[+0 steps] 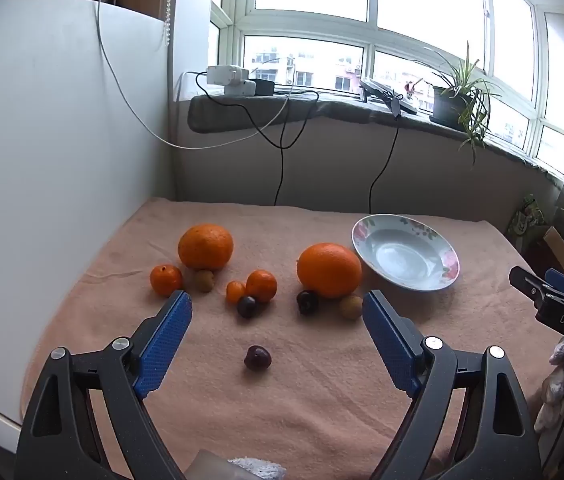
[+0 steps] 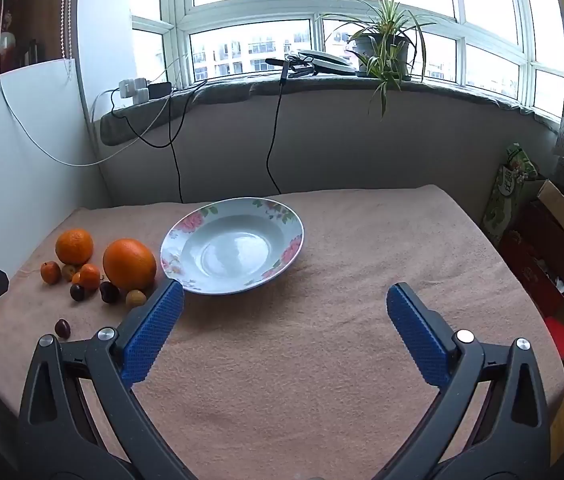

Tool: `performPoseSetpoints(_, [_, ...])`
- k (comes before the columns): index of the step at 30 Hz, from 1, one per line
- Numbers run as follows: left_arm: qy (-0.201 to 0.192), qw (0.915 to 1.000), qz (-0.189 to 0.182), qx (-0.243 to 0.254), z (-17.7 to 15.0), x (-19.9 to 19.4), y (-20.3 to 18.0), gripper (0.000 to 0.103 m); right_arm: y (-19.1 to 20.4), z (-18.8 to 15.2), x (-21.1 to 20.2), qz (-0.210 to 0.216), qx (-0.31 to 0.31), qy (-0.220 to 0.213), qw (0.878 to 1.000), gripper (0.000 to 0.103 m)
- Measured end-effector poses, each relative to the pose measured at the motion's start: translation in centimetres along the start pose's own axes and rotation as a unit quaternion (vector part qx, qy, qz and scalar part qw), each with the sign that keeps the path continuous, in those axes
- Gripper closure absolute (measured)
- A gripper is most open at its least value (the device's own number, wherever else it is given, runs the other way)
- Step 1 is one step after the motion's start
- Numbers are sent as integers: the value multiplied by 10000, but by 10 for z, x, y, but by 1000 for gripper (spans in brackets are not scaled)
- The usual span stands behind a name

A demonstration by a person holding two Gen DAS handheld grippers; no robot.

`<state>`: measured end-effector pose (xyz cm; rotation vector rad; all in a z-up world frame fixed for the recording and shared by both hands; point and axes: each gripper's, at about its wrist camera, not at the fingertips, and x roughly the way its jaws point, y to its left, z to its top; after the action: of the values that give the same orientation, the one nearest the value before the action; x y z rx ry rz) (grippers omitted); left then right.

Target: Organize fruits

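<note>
Fruit sits clustered at ten o'clock on our peach cloth (image 2: 321,340): two oranges (image 1: 205,246) (image 1: 329,270), small tangerines (image 1: 166,279), dark cherries (image 1: 258,357). Our left gripper (image 1: 277,314) hangs spread wide over the cherry, empty. At twelve o'clock we see the floral plate (image 2: 232,245); our right gripper (image 2: 283,300) is likewise spread, empty.

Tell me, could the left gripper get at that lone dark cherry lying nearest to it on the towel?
Probably yes. The left gripper is open, and the lone cherry lies apart from the other fruit on the bare towel, roughly centred between the fingers with nothing in front of it.
</note>
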<state>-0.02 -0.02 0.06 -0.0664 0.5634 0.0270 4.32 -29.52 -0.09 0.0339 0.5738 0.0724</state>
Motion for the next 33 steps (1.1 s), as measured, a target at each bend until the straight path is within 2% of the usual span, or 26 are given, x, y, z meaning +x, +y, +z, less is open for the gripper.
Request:
performPoseSetpoints(2, [-7, 10000, 8, 11, 0, 0, 0, 16, 3, -4, 8, 0, -112, 152, 9998, 0])
performPoseSetpoints(7, [-7, 10000, 41, 15, -2, -3, -2, 16, 9, -2, 11, 24, -138, 113, 9998, 0])
performPoseSetpoints(11, [137, 9998, -38, -110, -1, 6, 3, 16, 10, -3, 7, 39, -163, 65, 9998, 0])
performPoseSetpoints(33, [156, 9997, -55, -177, 0, 7, 3, 16, 10, -3, 10, 95, -126, 154, 9998, 0])
